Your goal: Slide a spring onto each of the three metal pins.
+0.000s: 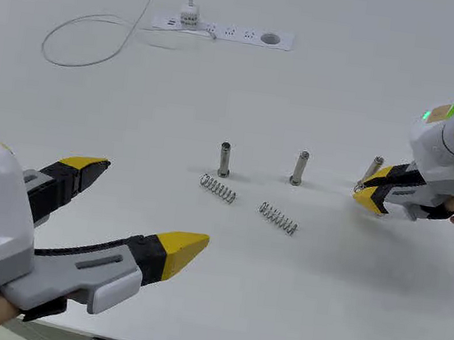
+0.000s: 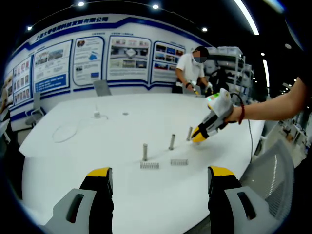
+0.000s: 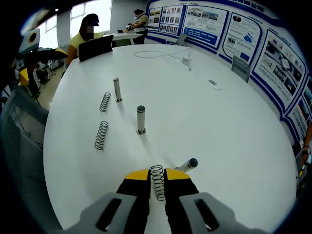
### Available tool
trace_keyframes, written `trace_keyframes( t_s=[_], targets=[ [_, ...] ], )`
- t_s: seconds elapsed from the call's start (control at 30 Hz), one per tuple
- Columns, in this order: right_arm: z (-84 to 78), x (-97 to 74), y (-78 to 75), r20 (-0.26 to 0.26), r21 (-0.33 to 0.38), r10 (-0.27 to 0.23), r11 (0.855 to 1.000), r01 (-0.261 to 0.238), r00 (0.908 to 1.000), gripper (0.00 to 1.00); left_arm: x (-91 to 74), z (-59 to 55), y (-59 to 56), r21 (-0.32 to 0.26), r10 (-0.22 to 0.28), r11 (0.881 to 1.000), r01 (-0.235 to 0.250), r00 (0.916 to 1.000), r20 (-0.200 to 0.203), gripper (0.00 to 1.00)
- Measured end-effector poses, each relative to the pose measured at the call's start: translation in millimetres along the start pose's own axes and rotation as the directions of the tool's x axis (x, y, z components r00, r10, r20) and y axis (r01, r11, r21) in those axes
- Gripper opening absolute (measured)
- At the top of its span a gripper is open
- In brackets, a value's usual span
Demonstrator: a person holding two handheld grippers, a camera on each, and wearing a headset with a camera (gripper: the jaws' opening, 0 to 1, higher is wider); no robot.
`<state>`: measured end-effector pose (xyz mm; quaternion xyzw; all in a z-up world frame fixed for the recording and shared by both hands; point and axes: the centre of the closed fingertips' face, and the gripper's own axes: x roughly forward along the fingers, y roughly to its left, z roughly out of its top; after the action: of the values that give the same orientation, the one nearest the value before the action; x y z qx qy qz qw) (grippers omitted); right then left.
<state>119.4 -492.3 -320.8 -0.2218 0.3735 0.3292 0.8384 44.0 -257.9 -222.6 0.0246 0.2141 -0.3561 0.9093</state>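
Right tool (image 1: 366, 195) shut tight on a spring (image 3: 157, 183); left tool (image 1: 157, 203) gapes wide and grips nothing.
A tilted metal pin (image 3: 187, 165) leans just beside the right tool's tips at 1 o'clock. On the white surface (image 1: 317, 314) stand an upright pin (image 1: 225, 159) and a second upright pin (image 1: 299, 167). A loose spring (image 1: 218, 188) lies at 6 o'clock of the first and a second loose spring (image 1: 278, 218) at 7 o'clock of the other. A power strip (image 1: 227, 31) lies at 12 o'clock. The left gripper view adds wall posters (image 2: 122, 58) and a standing person (image 2: 187, 73).
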Motion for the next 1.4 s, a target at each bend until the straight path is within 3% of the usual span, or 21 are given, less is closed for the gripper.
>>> trace_keyframes(
  t_s=[0.2,0.37,0.53,0.7,0.87,0.97,1.1,1.17,1.4],
  targets=[
    [6.2,-6.8,0.5,0.043,0.045,0.000,0.999,-0.002,0.9991,0.11,0.7,0.6,-1.3,0.002,-0.004,1.000,0.004,1.0000,0.002,0.81],
    [16.8,-14.1,-1.8,0.112,0.114,-0.006,0.994,-0.007,0.9937,0.11,1.8,1.5,-2.3,0.004,-0.007,1.000,0.007,1.0000,0.005,0.81],
    [35.5,-26.0,-7.1,0.206,0.181,-0.020,0.983,-0.018,0.9782,0.11,2.1,2.3,-2.9,0.006,-0.009,1.000,0.009,0.9999,0.006,0.81],
    [51.9,-35.6,-13.9,0.298,0.257,-0.037,0.965,-0.043,0.9539,0.11,2.3,2.5,-3.9,0.009,-0.010,1.000,0.010,0.9999,0.005,0.81],
    [57.5,-40.0,-19.1,0.334,0.275,-0.044,0.960,-0.053,0.9417,0.11,2.4,2.9,-4.3,0.009,-0.009,1.000,0.009,0.9999,0.005,0.81],
    [62.5,-43.7,-25.9,0.366,0.295,-0.065,0.954,-0.049,0.9285,0.11,2.2,3.9,-4.2,0.007,-0.008,1.000,0.008,0.9999,0.010,0.81],
    [64.6,-45.9,-32.3,0.387,0.314,-0.085,0.949,-0.045,0.9182,0.11,2.0,5.4,-4.3,0.003,-0.006,1.000,0.006,0.9998,0.021,0.81],
    [66.1,-46.4,-35.7,0.408,0.340,-0.093,0.939,-0.057,0.9083,0.11,2.2,6.5,-4.4,-0.001,-0.007,1.000,0.007,0.9996,0.029,0.81],
    [63.3,-43.5,-44.0,0.415,0.373,-0.114,0.926,-0.054,0.9026,0.11,3.3,7.0,-4.7,-0.006,-0.010,1.000,0.010,0.9994,0.034,0.81]
  ],
)
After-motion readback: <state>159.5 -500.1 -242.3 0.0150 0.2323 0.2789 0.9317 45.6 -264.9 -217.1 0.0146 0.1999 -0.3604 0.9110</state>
